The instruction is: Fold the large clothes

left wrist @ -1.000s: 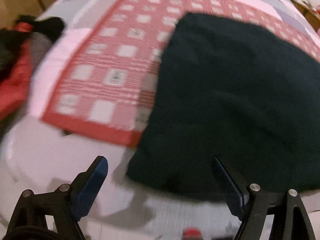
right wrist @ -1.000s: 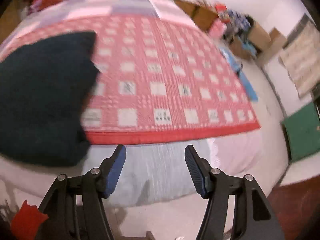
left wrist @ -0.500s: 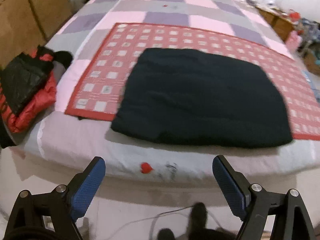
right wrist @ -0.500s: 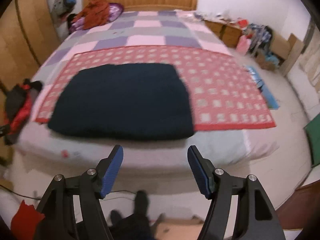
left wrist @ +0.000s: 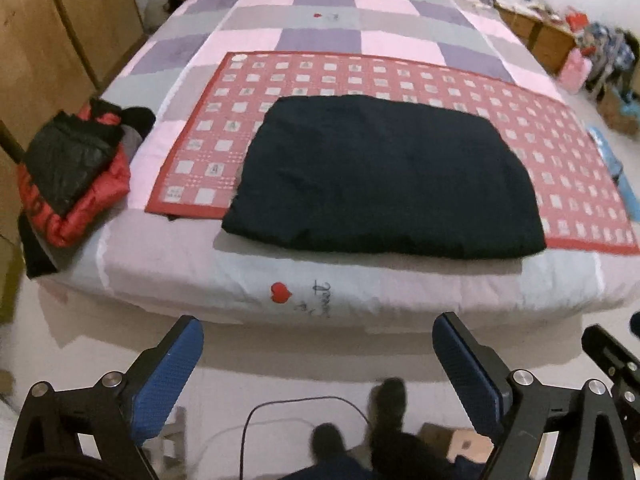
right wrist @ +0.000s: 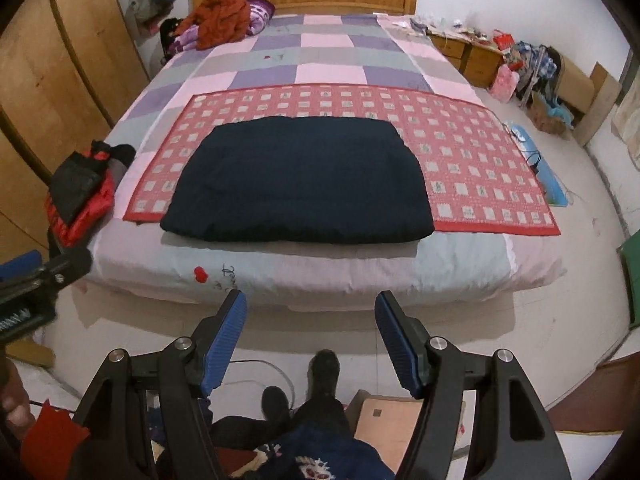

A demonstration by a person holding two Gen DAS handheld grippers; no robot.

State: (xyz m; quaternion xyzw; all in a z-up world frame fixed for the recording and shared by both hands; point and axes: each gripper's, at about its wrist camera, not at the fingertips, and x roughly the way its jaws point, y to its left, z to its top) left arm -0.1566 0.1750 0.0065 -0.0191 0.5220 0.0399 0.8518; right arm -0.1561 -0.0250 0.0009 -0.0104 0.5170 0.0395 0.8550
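Observation:
A dark navy garment lies folded into a thick flat rectangle on a red checked mat near the foot of the bed; it also shows in the right wrist view. My left gripper is open and empty, held over the floor well back from the bed's foot edge. My right gripper is open and empty too, also back from the bed. Neither gripper touches the garment.
A folded red and black jacket sits at the bed's left corner. An orange garment lies by the headboard. A wooden wardrobe stands left, clutter and boxes right. The person's feet and a cable are on the floor below.
Both grippers have pulled back from close over the bed to well behind its foot edge. The navy garment lies as it was, released.

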